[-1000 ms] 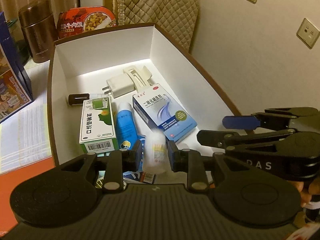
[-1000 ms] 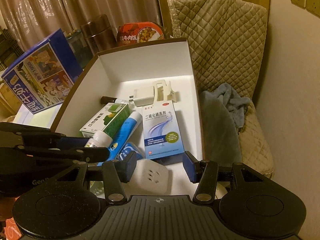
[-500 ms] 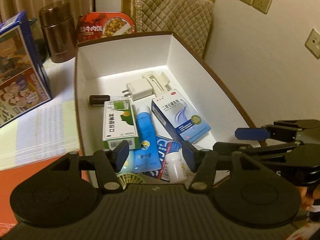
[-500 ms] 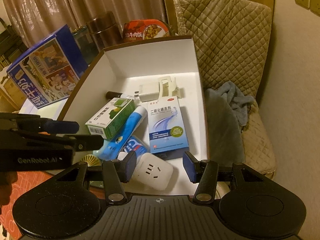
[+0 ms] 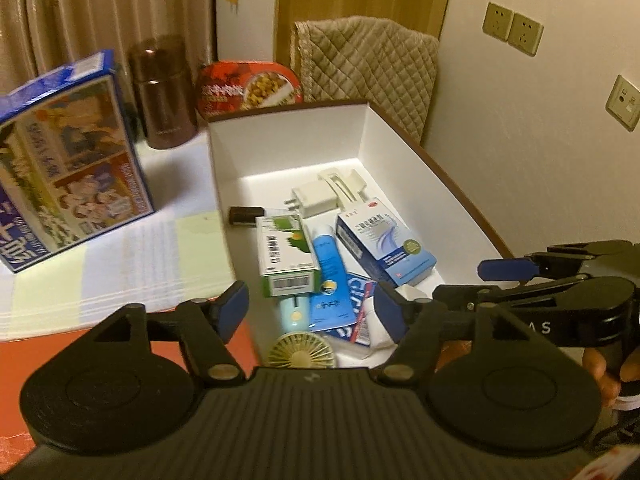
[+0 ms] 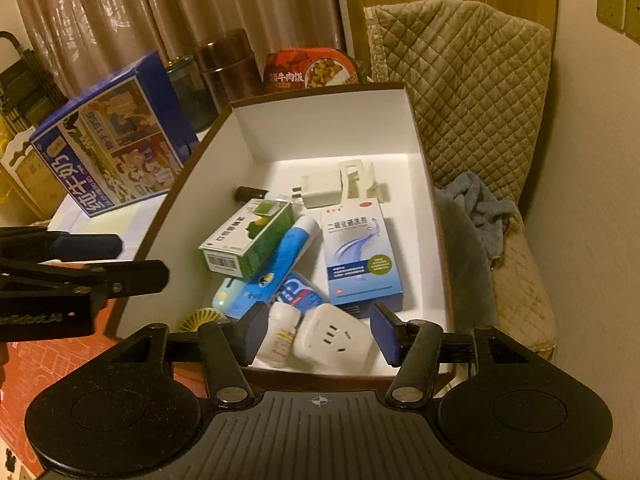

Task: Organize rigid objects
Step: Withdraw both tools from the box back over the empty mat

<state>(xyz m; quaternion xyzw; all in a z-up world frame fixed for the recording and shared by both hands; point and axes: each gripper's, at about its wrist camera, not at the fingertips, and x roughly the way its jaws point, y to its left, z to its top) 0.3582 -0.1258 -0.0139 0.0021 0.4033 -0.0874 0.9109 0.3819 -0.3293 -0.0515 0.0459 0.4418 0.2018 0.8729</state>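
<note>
The pill bottle [image 6: 280, 334] and the socket adapter [image 6: 332, 338] lie side by side at the near end of the box [image 6: 434, 208], just inside its near wall. The right gripper [image 6: 318, 334] stands over them; its jaws have just been opening and the pads now stand clear of both, so it holds nothing. The left gripper [image 5: 312, 312] is open and empty too; its jaws have just been opening, with only box contents showing below the gap. Judged from this, you are at the release and withdrawal after placing.

To finish well, lift each gripper straight up until the pads clear the brown rim, then draw back; a sideways pull would likely drag the adapter against the bottle. The two grippers are near each other over the near end, so retract one at a time.

Farther in lie the green carton [image 6: 248, 242], the blue tube [image 6: 280, 264] and the blue-white carton [image 6: 360, 252], touching or overlapping; a charger [image 6: 320, 190] sits beyond. The far third of the floor is bare: use it next. Left of the box the tabletop [image 5: 132, 256] is open up to the milk carton [image 5: 68, 184]; on the right the wall [image 5: 520, 152] is close.
</note>
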